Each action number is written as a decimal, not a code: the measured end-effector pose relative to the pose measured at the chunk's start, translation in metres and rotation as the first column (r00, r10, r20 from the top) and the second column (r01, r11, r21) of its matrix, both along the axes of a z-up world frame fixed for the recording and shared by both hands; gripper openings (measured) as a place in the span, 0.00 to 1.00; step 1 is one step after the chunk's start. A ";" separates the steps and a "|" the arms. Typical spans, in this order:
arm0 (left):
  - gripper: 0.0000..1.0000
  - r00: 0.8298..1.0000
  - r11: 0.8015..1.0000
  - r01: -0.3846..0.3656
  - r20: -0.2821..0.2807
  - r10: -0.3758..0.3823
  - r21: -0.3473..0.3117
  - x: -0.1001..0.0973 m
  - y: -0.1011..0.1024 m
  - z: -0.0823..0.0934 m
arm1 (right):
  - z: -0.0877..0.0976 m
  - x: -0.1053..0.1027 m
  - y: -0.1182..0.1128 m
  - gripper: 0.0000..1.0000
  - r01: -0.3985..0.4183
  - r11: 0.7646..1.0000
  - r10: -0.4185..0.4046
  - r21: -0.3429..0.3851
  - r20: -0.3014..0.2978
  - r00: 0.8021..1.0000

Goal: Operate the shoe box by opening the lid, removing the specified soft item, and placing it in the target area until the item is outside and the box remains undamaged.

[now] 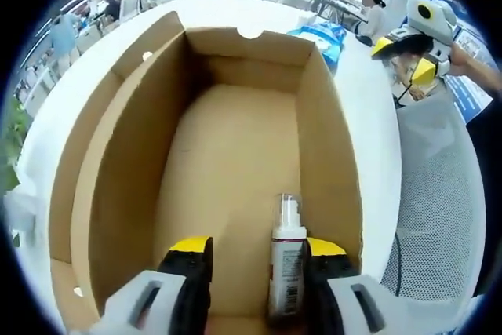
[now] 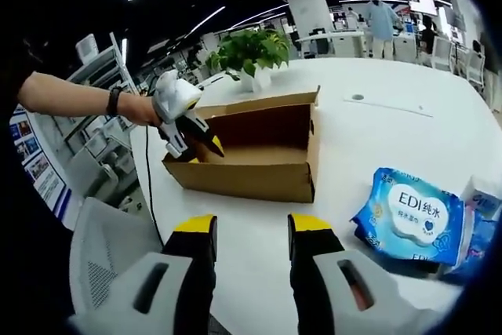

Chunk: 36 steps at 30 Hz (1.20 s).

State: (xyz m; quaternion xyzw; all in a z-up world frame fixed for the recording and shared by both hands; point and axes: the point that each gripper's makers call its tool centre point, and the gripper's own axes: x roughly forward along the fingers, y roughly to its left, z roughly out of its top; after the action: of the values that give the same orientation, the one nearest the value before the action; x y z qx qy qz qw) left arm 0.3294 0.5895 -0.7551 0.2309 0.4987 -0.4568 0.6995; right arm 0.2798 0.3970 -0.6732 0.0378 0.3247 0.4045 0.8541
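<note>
While the left gripper [image 1: 255,260] hangs inside the open shoe box [image 1: 118,154], jaws apart, the bottle [image 1: 286,260] stands upright between them toward the 3 o'clock jaw; the right gripper [image 2: 249,233], jaws apart and empty, waits well off.

Potted plant [image 2: 249,56], mesh chair [image 1: 435,217]

Bright ceiling strip lights, glaring white table, fisheye edges perhaps slightly blurred.

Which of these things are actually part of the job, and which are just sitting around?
Part of the job: cardboard shoe box, open; small bottle inside it; left gripper; right gripper.

Just lying about: blue wipes packet; potted plant; mesh chair.
</note>
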 end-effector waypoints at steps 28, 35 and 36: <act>0.19 0.999 0.997 0.005 0.033 -0.007 0.076 -0.010 0.002 -0.027 | 0.002 -0.013 -0.003 0.31 -0.016 1.000 0.016 -0.020 0.001 1.000; 0.19 0.995 0.997 -0.073 0.071 0.072 0.011 0.006 0.003 -0.011 | 0.007 -0.004 0.000 0.30 -0.035 0.999 0.036 -0.030 0.020 0.999; 0.19 0.994 0.997 -0.075 0.080 0.074 0.007 0.008 0.003 -0.009 | 0.008 -0.003 0.001 0.30 -0.039 0.999 0.040 -0.032 0.023 0.999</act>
State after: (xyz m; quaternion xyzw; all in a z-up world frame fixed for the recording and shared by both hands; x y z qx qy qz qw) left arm 0.3370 0.5920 -0.7640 0.2335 0.4809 -0.4182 0.7344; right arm 0.2769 0.3975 -0.6656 0.0131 0.3214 0.4167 0.8502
